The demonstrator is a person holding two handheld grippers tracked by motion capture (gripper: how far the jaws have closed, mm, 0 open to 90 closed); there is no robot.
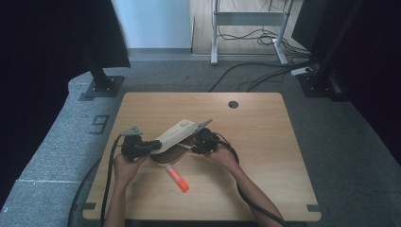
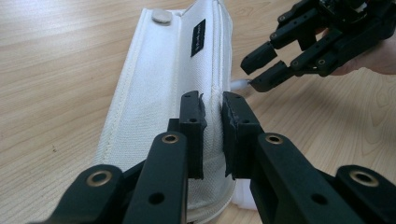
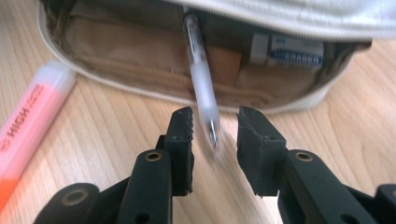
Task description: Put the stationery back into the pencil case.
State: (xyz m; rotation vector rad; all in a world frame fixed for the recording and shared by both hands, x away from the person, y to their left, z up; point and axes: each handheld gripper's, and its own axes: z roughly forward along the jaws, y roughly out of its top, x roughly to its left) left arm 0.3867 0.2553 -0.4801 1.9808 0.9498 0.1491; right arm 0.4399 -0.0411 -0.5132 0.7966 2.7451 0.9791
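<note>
Two tools: left tool (image 2: 212, 135) pinching pencil case (image 2: 163, 93) flap; right tool (image 3: 215, 140) spread around pen (image 3: 201, 84).

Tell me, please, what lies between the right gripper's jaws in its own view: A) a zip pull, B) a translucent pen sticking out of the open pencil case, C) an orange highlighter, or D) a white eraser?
B: in the right gripper view the pen pokes out of the open pencil case, its tip between the right gripper's parted jaws, with the highlighter off to one side.
</note>
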